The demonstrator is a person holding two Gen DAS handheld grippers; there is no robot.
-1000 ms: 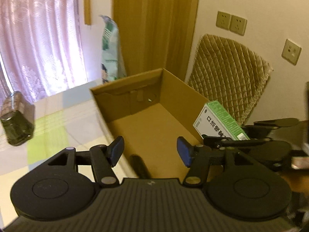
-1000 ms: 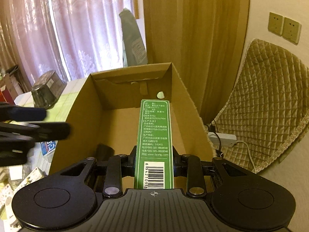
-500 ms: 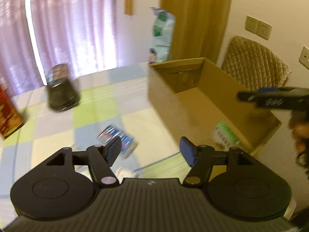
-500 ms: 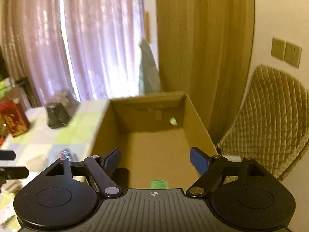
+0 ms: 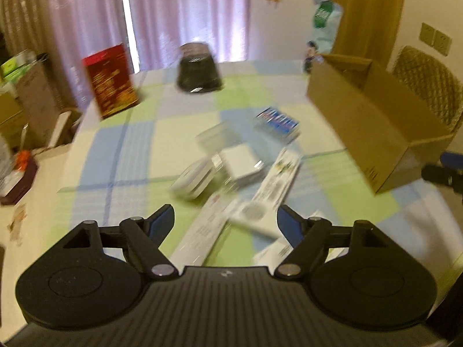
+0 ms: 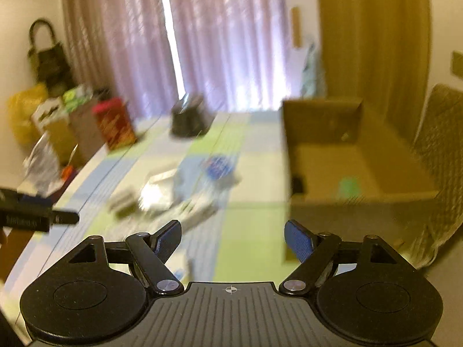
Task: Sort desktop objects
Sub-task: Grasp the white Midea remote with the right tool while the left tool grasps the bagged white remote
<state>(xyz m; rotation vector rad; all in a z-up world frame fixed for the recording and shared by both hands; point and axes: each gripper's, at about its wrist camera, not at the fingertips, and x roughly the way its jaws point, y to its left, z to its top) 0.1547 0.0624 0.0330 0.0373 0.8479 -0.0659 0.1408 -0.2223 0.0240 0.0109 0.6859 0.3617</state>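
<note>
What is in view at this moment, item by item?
cardboard box: one, brown, open, table's right edge
green item: one, blurred, inside the box
red box: one, upright, far left of table
dark container: one, black, far centre
blue packet: one, lying mid-table
white boxes and packets: several, blurred, heaped mid-table
chair: one, tan quilted, behind the box
left hand-held gripper: open, empty
right hand-held gripper: open, empty

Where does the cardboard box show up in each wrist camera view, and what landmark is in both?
Left wrist: the cardboard box sits at upper right, on the table's right edge.
Right wrist: the cardboard box sits right of centre, seen from above its open top, a green item blurred inside.
Shared landmark: the red carton standing near the curtain, left of centre in both.
</note>
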